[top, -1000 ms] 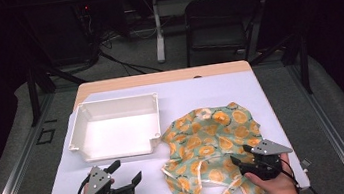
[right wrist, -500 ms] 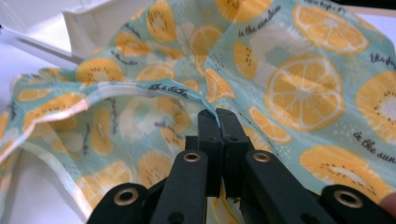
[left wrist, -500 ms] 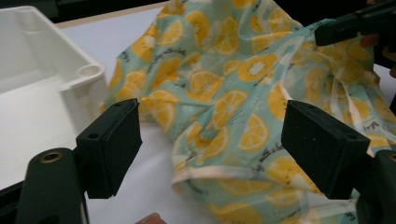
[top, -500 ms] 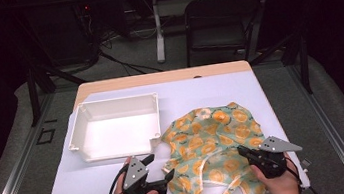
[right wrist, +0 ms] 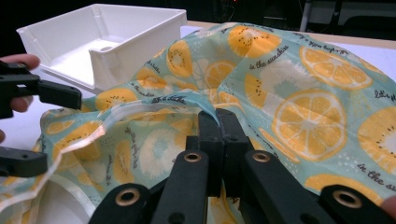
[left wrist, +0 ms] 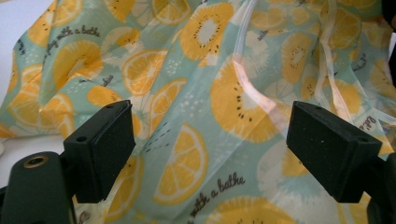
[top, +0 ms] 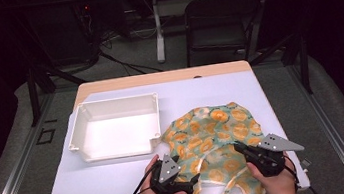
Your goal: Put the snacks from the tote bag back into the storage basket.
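Note:
A thin teal cloth (top: 215, 131) printed with orange slices and kiwis lies crumpled on the right half of the white table (top: 101, 184). My left gripper (top: 188, 171) is at the cloth's near-left edge, open, with its jaws wide apart over the printed cloth (left wrist: 224, 93); in its own view the left gripper (left wrist: 210, 149) holds nothing. My right gripper (top: 242, 147) sits at the cloth's near-right side. In the right gripper view the right gripper (right wrist: 217, 126) is shut on a raised fold of the cloth (right wrist: 289, 93). The left gripper (right wrist: 42, 128) shows there too, at the far left.
An empty white plastic bin (top: 110, 102) stands on the table's left half, touching the cloth's left edge; its wall (right wrist: 135, 51) rises just behind the cloth. A black chair (top: 220, 20) and cables are on the floor beyond the table.
My left gripper has moved right across the bare table to the cloth's near-left edge, jaws still open. The right gripper has shifted only slightly, staying on the cloth.

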